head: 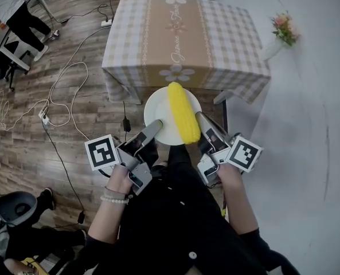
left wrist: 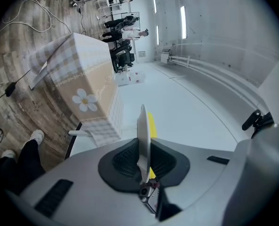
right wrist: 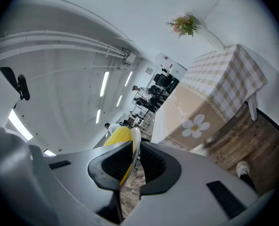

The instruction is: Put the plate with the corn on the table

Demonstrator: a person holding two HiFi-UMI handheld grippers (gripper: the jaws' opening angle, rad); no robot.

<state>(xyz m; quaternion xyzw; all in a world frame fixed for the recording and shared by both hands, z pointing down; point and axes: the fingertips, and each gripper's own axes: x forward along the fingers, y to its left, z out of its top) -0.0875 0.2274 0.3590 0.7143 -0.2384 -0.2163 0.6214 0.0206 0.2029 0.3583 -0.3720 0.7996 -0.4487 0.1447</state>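
Head view: you hold a white plate [head: 158, 116] in the air, just short of the near edge of the table [head: 184, 33] with the checked cloth, over the wooden floor [head: 72, 102]. The corn [head: 183, 112] lies lengthwise on the plate's right half, its far tip reaching past the rim. Your left gripper [head: 152, 128] meets the near-left rim and your right gripper [head: 202, 121] the near-right rim, beside the cob's near end. From here you cannot see how the jaws close, since the plate covers their lower halves. A small vase of flowers [head: 284, 30] stands to the right of the table, and a person [head: 12, 10] is cut off at the top left corner.

Left gripper view: the plate [left wrist: 142, 135] shows edge-on as a thin white blade, pinched between the two dark pads. Only a yellow strip of the corn [left wrist: 151, 126] peeks out behind it. The table [left wrist: 83, 88] sits off to the left, its top out of sight.

Right gripper view: these jaws are likewise clamped on the plate's rim [right wrist: 135, 142], with the corn [right wrist: 118, 136] bulging just left of it. The table [right wrist: 210, 102] and the flowers [right wrist: 184, 25] appear to the right, and a shoe [right wrist: 243, 168] low down.
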